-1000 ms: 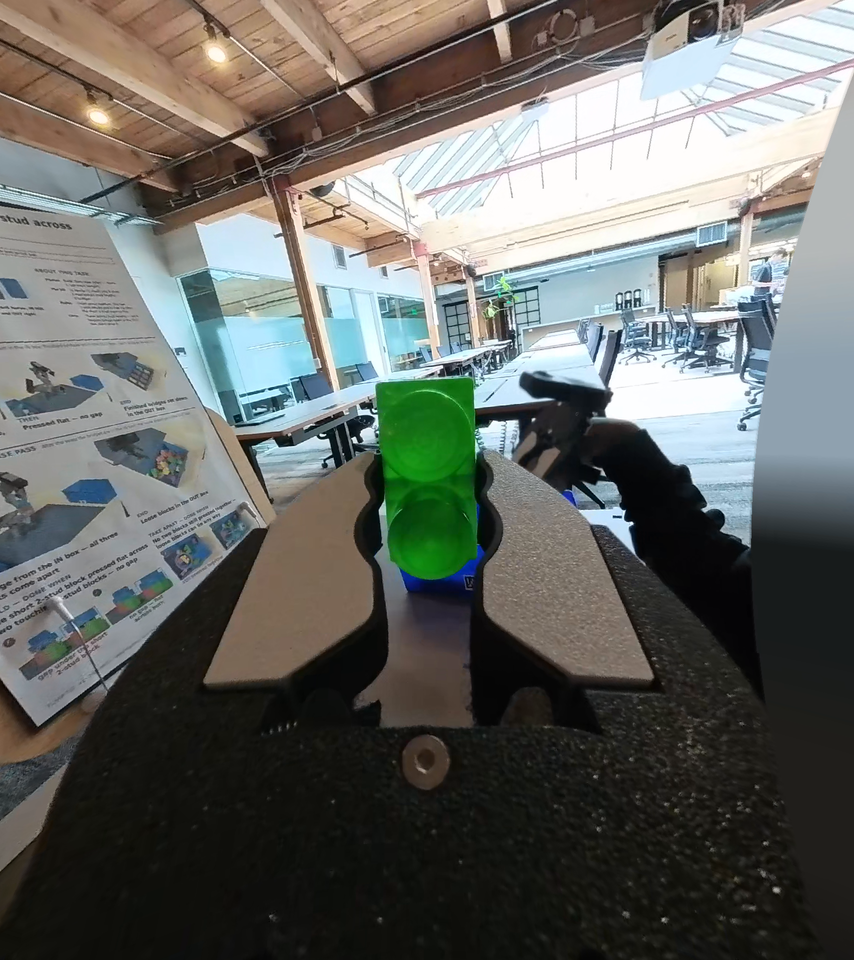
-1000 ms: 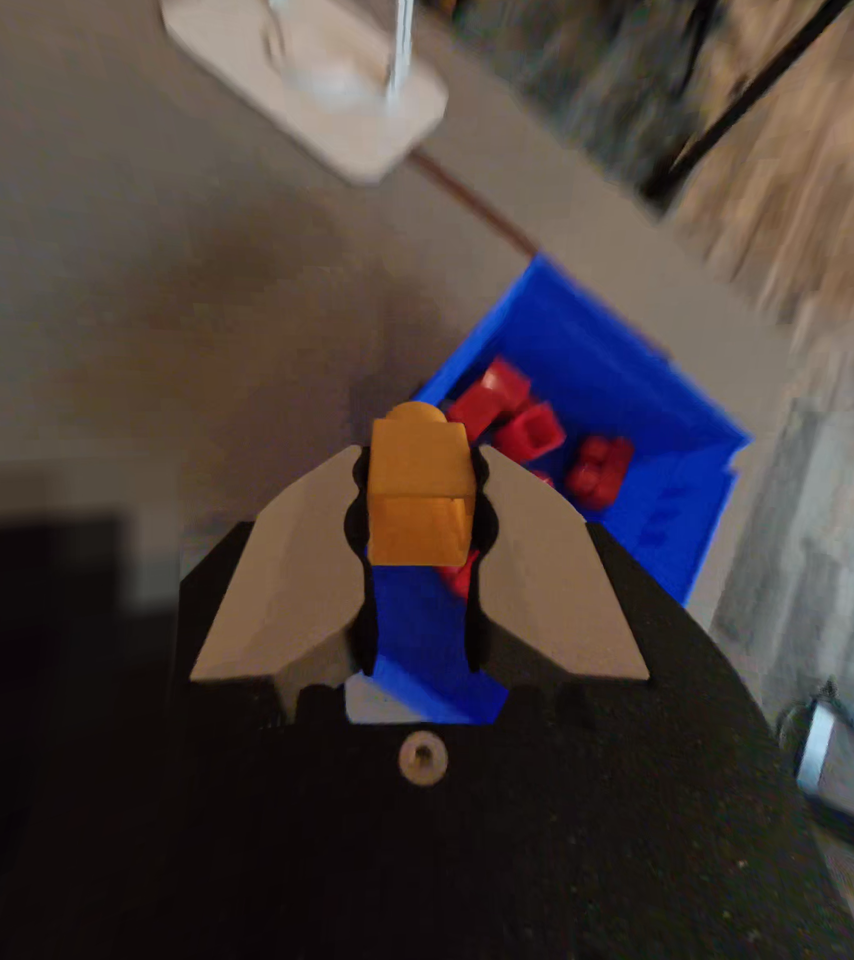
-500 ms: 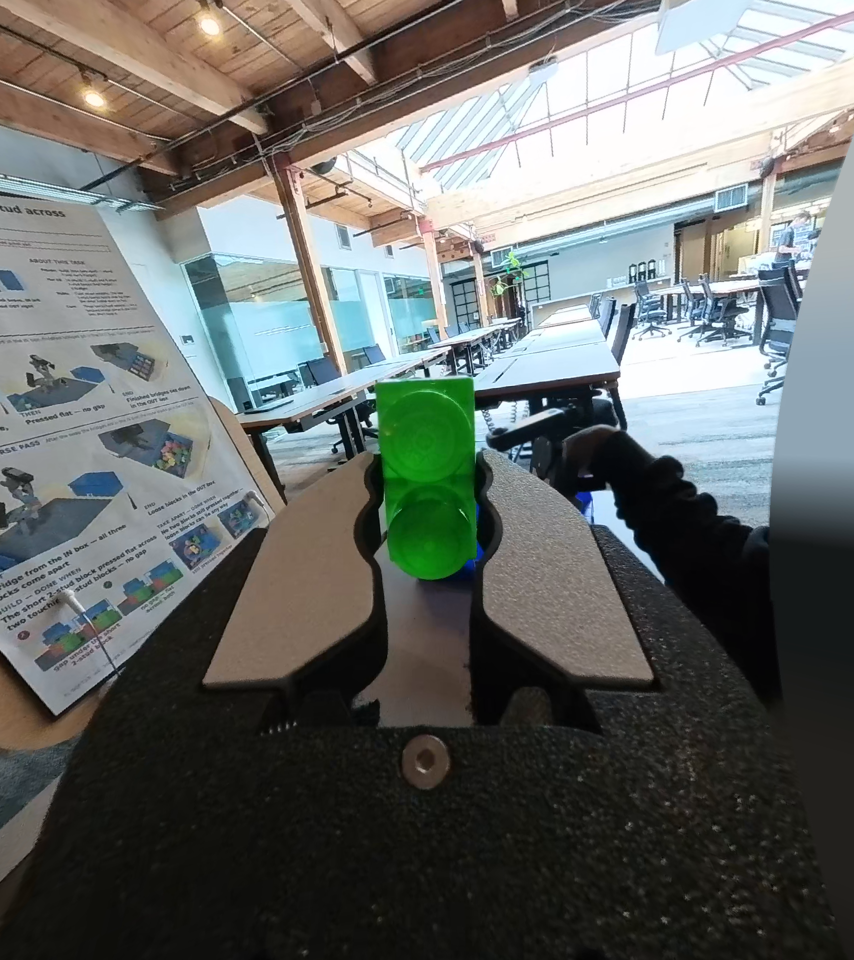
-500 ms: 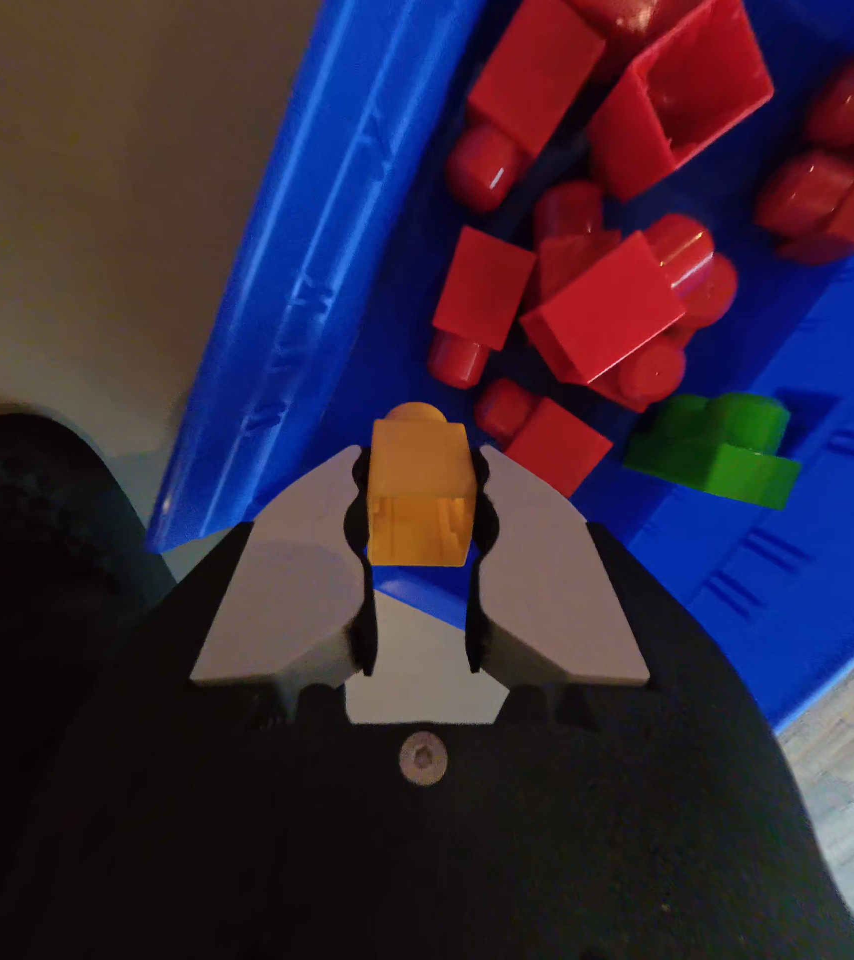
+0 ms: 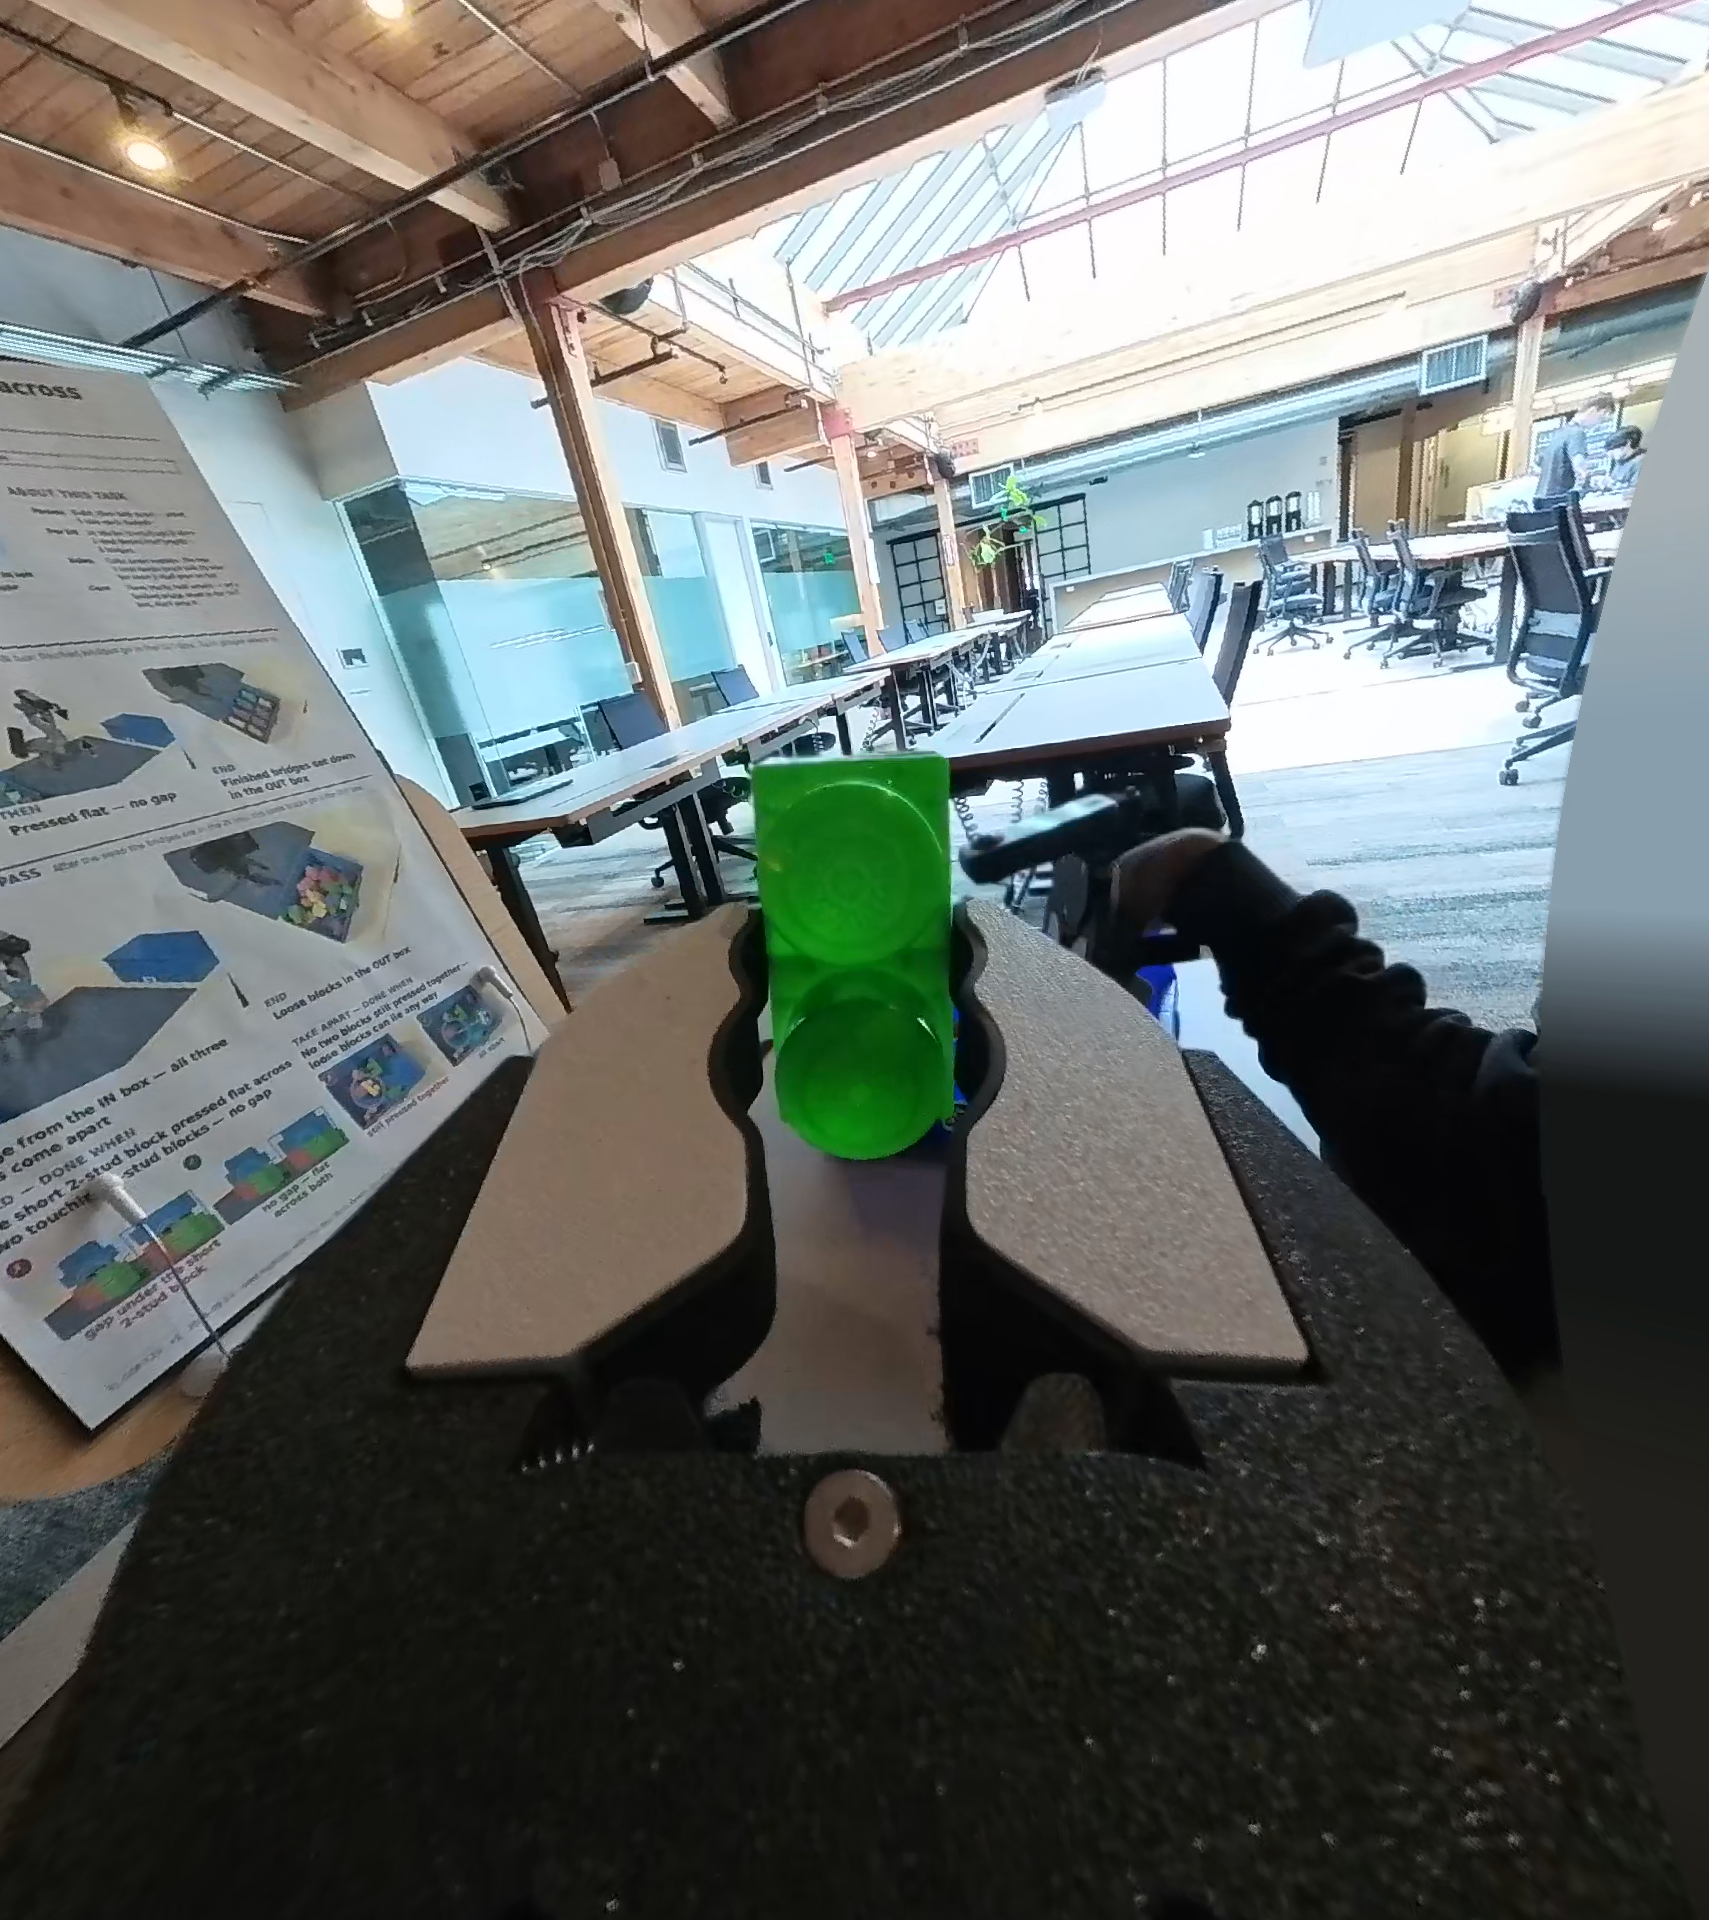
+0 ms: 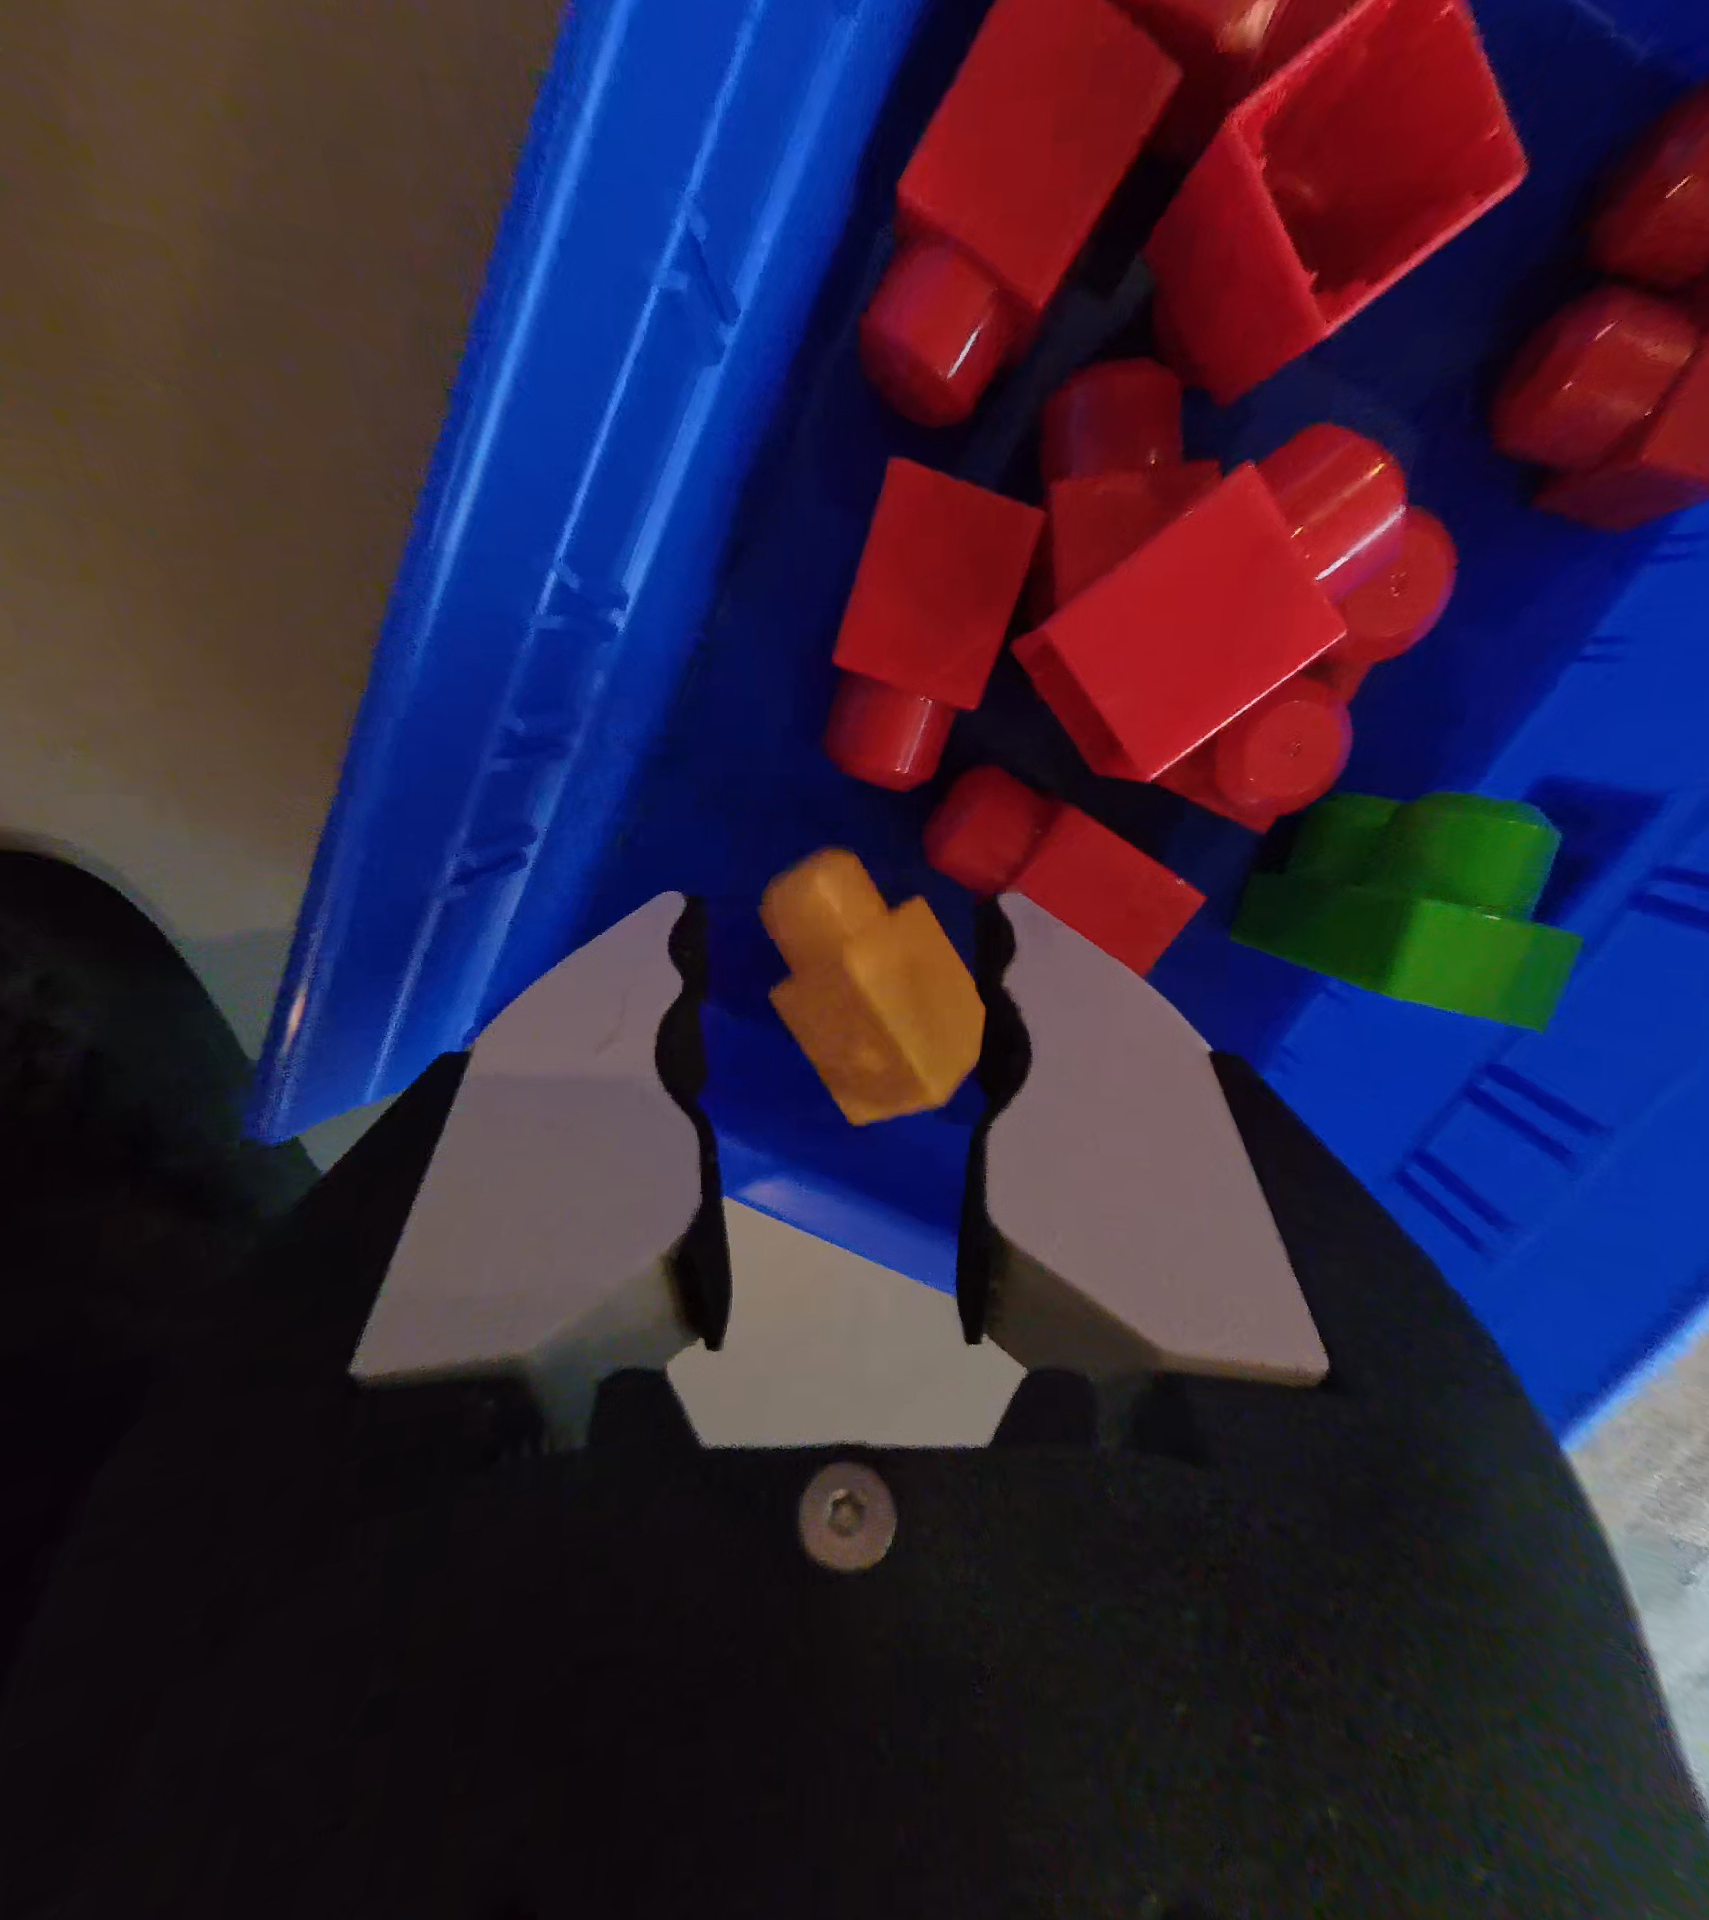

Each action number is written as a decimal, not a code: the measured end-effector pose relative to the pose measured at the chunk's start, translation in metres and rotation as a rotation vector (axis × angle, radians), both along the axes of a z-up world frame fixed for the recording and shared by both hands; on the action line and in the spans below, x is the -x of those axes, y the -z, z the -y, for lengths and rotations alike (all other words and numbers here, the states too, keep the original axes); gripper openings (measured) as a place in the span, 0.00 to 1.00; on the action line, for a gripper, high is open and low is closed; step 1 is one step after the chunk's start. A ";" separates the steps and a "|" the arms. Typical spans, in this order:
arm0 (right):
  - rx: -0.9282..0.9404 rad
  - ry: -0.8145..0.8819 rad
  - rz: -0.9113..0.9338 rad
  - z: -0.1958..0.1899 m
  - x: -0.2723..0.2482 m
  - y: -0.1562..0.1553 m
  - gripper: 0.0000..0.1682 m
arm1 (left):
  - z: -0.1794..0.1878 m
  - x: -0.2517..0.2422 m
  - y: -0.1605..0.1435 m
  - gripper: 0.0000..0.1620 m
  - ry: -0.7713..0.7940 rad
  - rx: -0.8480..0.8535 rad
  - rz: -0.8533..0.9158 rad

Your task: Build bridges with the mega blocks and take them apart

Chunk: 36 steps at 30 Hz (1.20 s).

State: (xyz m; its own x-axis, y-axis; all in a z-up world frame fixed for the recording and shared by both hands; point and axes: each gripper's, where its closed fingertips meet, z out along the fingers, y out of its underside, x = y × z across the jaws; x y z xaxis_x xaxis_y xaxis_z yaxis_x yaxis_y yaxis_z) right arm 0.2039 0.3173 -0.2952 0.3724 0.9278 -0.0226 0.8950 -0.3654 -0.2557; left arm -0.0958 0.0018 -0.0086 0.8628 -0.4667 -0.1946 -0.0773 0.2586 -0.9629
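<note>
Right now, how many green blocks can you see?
2. One two-stud green block is clamped in the left gripper, held up in the air. A second green block lies loose in the blue bin, beside the red blocks. Others may be hidden.

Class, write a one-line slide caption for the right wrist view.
Open right gripper drops an orange block into a blue bin of red blocks.

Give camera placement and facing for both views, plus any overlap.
Left wrist view: on the left gripper, facing level across an office; jaws shut on a green block; a dark sleeve shows right.
Right wrist view: on the right gripper, facing down into a blue bin; jaws open around a tilted orange block.
Shared: nothing clearly.
</note>
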 end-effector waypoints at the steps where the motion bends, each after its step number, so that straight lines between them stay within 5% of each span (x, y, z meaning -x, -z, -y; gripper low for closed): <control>1: -0.036 -0.012 -0.021 -0.002 0.003 -0.007 0.30 | -0.001 -0.001 0.001 0.21 0.003 0.005 -0.003; 8: -0.398 -0.300 -0.406 0.025 0.073 -0.106 0.33 | -0.011 -0.010 0.010 0.21 0.033 0.045 -0.024; 13: -0.485 -0.613 -0.808 0.105 0.144 -0.183 0.35 | -0.019 -0.026 0.020 0.21 0.081 0.087 -0.059; 17: -0.339 -0.813 -1.191 0.188 0.185 -0.236 0.34 | -0.029 -0.043 0.033 0.21 0.136 0.140 -0.098; 26: -0.108 -0.961 -1.324 0.259 0.222 -0.238 0.36 | -0.047 -0.070 0.060 0.21 0.217 0.240 -0.157; 36: -0.032 -1.007 -1.306 0.270 0.229 -0.227 0.28 | -0.052 -0.085 0.078 0.21 0.267 0.309 -0.213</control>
